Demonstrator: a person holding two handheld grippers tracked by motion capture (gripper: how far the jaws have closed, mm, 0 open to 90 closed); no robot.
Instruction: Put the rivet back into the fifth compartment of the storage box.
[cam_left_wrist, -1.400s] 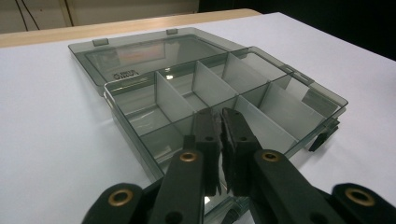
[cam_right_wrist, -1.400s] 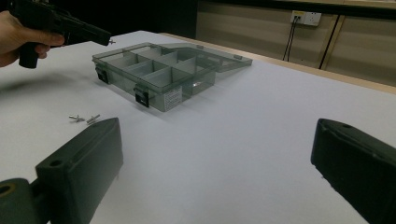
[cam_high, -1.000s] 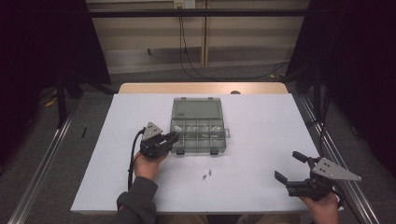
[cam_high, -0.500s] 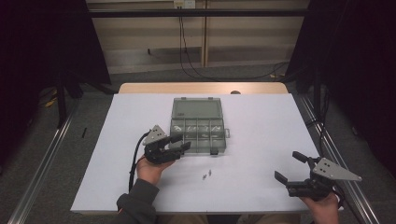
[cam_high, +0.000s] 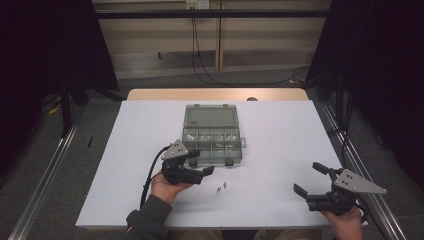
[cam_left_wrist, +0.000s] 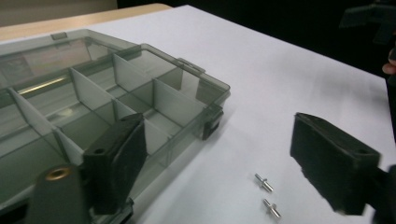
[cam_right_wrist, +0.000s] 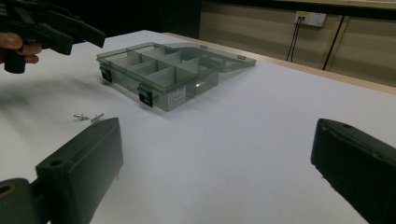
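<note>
A grey see-through compartment box (cam_high: 212, 134) lies open mid-table, its lid laid flat behind it. Two small metal pins (cam_high: 221, 186) rest on the white tabletop just in front of the box. My left gripper (cam_high: 202, 162) hovers open at the box's front left corner, jaws pointing right, a little left of the pins. In the left gripper view the pins (cam_left_wrist: 267, 193) lie between and below the spread jaws of the left gripper (cam_left_wrist: 224, 170), with the box (cam_left_wrist: 116, 107) at the left. My right gripper (cam_high: 308, 178) is open and empty near the table's front right, far from the pins (cam_right_wrist: 88, 116).
The white table (cam_high: 280, 130) has a wooden strip along its far edge. Metal rails run along the floor on both sides. Cables hang at the back wall. In the right gripper view, the left gripper (cam_right_wrist: 51, 28) is at top left, beyond the box (cam_right_wrist: 163, 70).
My left gripper has shifted right and slightly nearer along the box's front edge, toward the pins, and its jaws now stand apart. The right gripper has stayed put.
</note>
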